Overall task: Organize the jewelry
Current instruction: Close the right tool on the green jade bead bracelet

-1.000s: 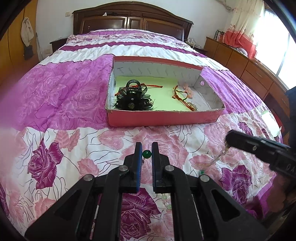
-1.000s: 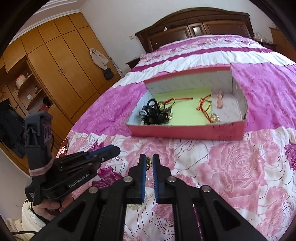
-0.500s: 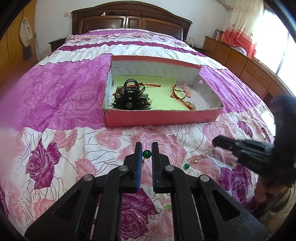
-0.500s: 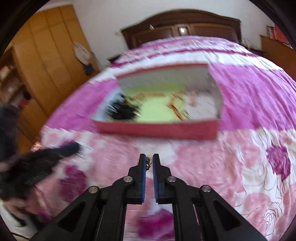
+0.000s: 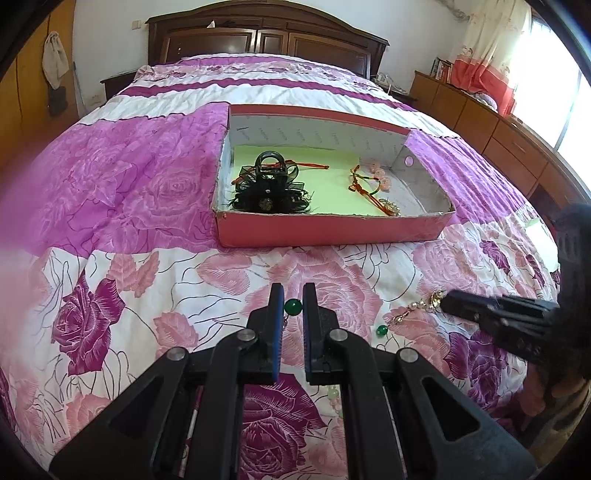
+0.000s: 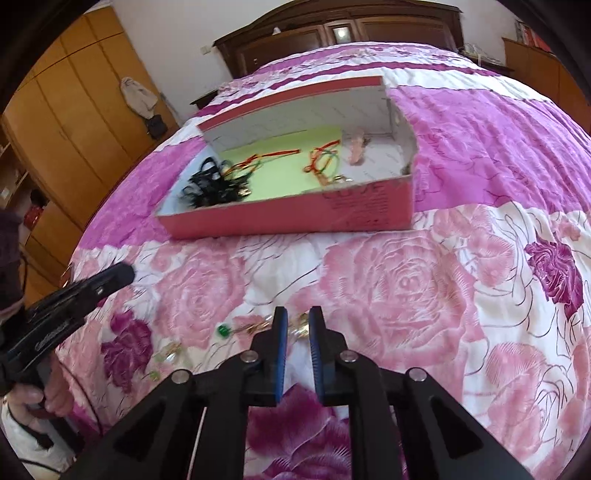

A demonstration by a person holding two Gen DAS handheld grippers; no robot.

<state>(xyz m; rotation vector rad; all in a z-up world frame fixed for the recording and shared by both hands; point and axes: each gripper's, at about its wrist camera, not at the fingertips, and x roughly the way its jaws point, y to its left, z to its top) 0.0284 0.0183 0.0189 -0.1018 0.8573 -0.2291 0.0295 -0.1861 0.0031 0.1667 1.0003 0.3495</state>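
Note:
A beaded necklace with green beads lies on the rose bedspread. My left gripper (image 5: 293, 300) is shut on its end, with a green bead (image 5: 293, 306) between the fingertips. My right gripper (image 6: 298, 320) is shut on the other end of the necklace (image 6: 301, 325), a gold and pearl part; it also shows at the right of the left wrist view (image 5: 445, 300), with the chain (image 5: 410, 310) and a loose green bead (image 5: 381, 330) trailing from it. The red box (image 5: 332, 230) lies further up the bed, holding a black hair clip (image 5: 271, 184) and red cord bracelets (image 5: 369, 186).
The left gripper shows at the left of the right wrist view (image 6: 110, 277). A wooden headboard (image 5: 266, 33) stands behind the bed, a wardrobe (image 6: 66, 122) on the left and low wooden cabinets (image 5: 491, 125) on the right below a bright window.
My right gripper has come down to the bedspread and swung leftwards, laying more of the necklace flat. My left gripper has kept its place and its hold.

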